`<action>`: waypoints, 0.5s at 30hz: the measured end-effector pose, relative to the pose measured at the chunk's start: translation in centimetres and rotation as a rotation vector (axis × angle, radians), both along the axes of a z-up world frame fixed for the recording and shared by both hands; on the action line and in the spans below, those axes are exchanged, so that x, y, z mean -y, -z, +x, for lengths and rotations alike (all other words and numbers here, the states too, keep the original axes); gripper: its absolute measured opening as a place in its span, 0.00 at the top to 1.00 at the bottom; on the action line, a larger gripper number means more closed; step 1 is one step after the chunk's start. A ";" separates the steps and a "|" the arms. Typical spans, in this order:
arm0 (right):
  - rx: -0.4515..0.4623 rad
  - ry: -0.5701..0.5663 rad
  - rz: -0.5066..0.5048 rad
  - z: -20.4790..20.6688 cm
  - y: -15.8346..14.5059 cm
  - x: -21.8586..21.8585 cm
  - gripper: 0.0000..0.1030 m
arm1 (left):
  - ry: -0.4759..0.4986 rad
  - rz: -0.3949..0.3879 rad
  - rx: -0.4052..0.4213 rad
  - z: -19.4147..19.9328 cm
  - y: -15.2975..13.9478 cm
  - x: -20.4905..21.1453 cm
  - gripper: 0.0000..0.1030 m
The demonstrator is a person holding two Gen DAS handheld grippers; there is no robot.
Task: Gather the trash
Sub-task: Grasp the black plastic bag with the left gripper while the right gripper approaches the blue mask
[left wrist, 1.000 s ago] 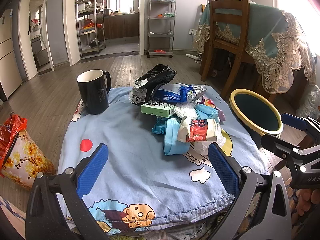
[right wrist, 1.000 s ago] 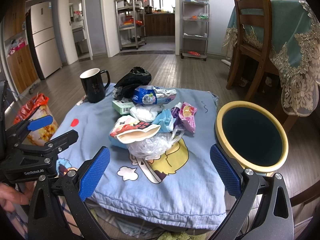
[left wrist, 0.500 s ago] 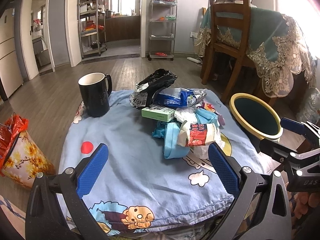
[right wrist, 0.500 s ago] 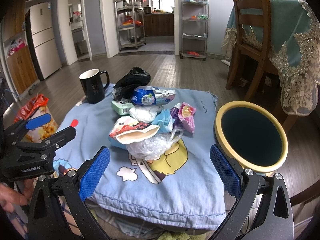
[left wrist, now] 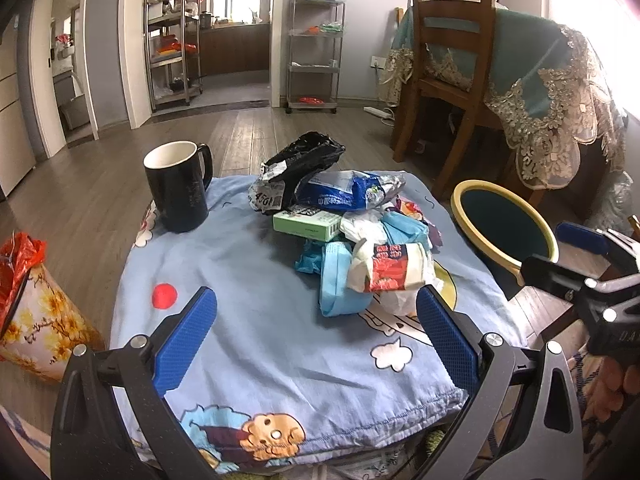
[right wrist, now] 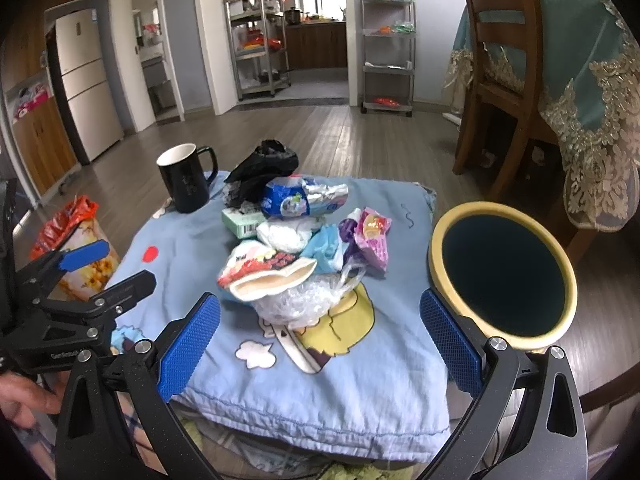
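Trash pile point(left wrist: 348, 232) heaped mid-cloth on the blue cartoon cloth point(left wrist: 248, 320), black mug point(left wrist: 178, 188) to its left, yellow-rimmed bin point(right wrist: 504, 276) just off the right edge. Left gripper point(left wrist: 316, 344) and right gripper point(right wrist: 320, 344) both near the front hem, jaws spread wide, holding nothing.

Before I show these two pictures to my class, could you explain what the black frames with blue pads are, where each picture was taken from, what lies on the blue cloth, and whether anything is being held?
There is no robot here. A person holds a hand tool with two fingers in each hand, and a camera on each tool looks forward along them. One picture comes from the left gripper, the other from the right gripper. Both are open and hold nothing. On the blue cartoon cloth lie a pile of wrappers and bags and a black mug. A yellow-rimmed bin stands beside the cloth, on its right.
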State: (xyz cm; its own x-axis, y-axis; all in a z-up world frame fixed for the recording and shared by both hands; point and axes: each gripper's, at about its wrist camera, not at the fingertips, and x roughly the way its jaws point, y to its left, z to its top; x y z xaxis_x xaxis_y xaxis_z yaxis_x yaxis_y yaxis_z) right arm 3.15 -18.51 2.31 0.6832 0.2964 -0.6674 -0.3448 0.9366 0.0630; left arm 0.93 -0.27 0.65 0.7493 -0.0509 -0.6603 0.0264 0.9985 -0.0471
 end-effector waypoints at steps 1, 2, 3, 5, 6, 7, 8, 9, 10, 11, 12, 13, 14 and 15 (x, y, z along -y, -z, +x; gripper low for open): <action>-0.003 -0.001 0.001 0.4 -0.3 0.1 0.03 | 0.001 -0.003 -0.008 0.4 -0.1 -0.1 0.05; -0.007 -0.003 0.002 0.8 -0.5 0.1 0.03 | 0.002 -0.004 -0.014 0.8 -0.2 -0.2 0.05; -0.015 -0.006 0.001 1.4 -0.7 0.1 0.03 | 0.008 -0.001 -0.021 1.2 -0.3 -0.3 0.05; -0.027 -0.019 -0.005 2.7 -1.2 0.0 0.03 | 0.015 0.019 -0.034 2.0 -0.4 -0.3 0.06; -0.032 -0.024 -0.010 3.2 -1.3 -0.1 0.03 | 0.020 0.027 -0.042 2.4 -0.5 -0.3 0.07; -0.038 -0.032 -0.018 3.8 -1.4 -0.1 0.03 | 0.030 0.032 -0.055 3.0 -0.5 -0.4 0.11; -0.044 -0.041 -0.022 4.4 -1.6 -0.1 0.03 | 0.041 0.031 -0.075 3.7 -0.5 -0.5 0.16; -0.054 -0.049 -0.027 5.1 -1.6 -0.1 0.03 | 0.047 0.033 -0.088 4.1 -0.5 -0.5 0.19; -0.067 -0.058 -0.029 5.8 -1.6 -0.1 0.03 | 0.052 0.045 -0.105 4.9 -0.5 -0.6 0.20; -0.084 -0.064 -0.028 6.5 -1.5 0.0 0.03 | 0.056 0.054 -0.116 5.4 -0.5 -0.7 0.21; -0.095 -0.068 -0.026 7.1 -1.4 0.1 0.03 | 0.067 0.062 -0.130 6.2 -0.5 -0.7 0.21; -0.107 -0.071 -0.024 7.8 -1.3 0.3 0.03 | 0.077 0.069 -0.142 7.0 -0.6 -0.7 0.21; -0.120 -0.075 -0.019 8.3 -1.1 0.4 0.03 | 0.087 0.077 -0.149 7.5 -0.6 -0.6 0.21; -0.134 -0.080 -0.009 9.1 -1.0 0.4 0.03 | 0.100 0.099 -0.152 8.4 -0.8 -0.4 0.21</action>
State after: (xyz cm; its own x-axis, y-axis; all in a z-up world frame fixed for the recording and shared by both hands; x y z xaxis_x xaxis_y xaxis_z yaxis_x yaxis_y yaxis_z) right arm 12.21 -18.89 3.28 0.5624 0.3397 -0.7538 -0.4073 0.9073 0.1050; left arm 9.36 0.13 1.43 0.6348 -0.0489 -0.7711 0.1258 0.9912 0.0406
